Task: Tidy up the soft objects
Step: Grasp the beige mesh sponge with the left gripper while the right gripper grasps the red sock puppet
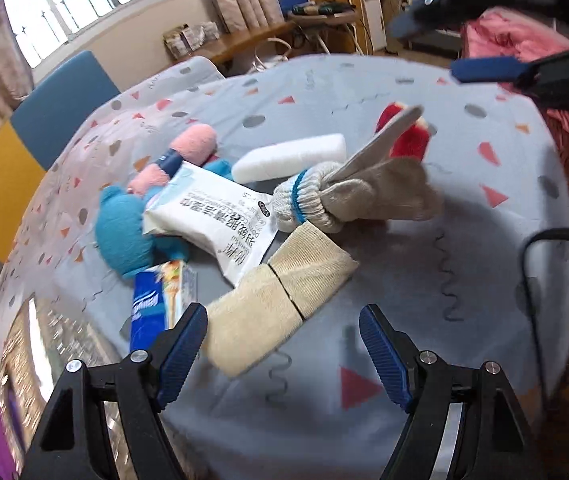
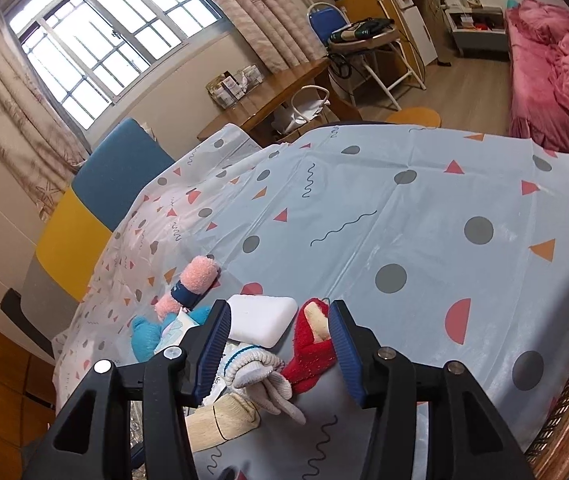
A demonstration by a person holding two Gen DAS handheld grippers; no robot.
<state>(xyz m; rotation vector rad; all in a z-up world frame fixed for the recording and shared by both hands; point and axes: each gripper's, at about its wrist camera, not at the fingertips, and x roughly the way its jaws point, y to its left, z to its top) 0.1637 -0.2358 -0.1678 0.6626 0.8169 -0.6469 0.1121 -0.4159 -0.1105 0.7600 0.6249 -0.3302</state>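
A pile of soft things lies on the patterned tablecloth (image 1: 364,80). A beige knit glove (image 1: 360,196) with a blue-striped cuff lies beside a red fuzzy sock (image 1: 408,136), a white sponge block (image 1: 288,156), a pink rolled towel (image 1: 188,152), a blue plush (image 1: 124,236), a wipes pack (image 1: 212,216) and a folded beige cloth (image 1: 280,296). My left gripper (image 1: 282,356) is open, low over the cloth's near end. My right gripper (image 2: 280,352) is open above the glove (image 2: 264,376) and red sock (image 2: 312,356); it also shows at the top right of the left wrist view (image 1: 444,46).
A blue boxed item (image 1: 160,300) lies at the pile's near left. A blue and yellow chair (image 2: 96,200) stands behind the table. A wicker rim (image 2: 564,440) sits at the table's right edge. A pink bed (image 2: 556,64) is at the far right.
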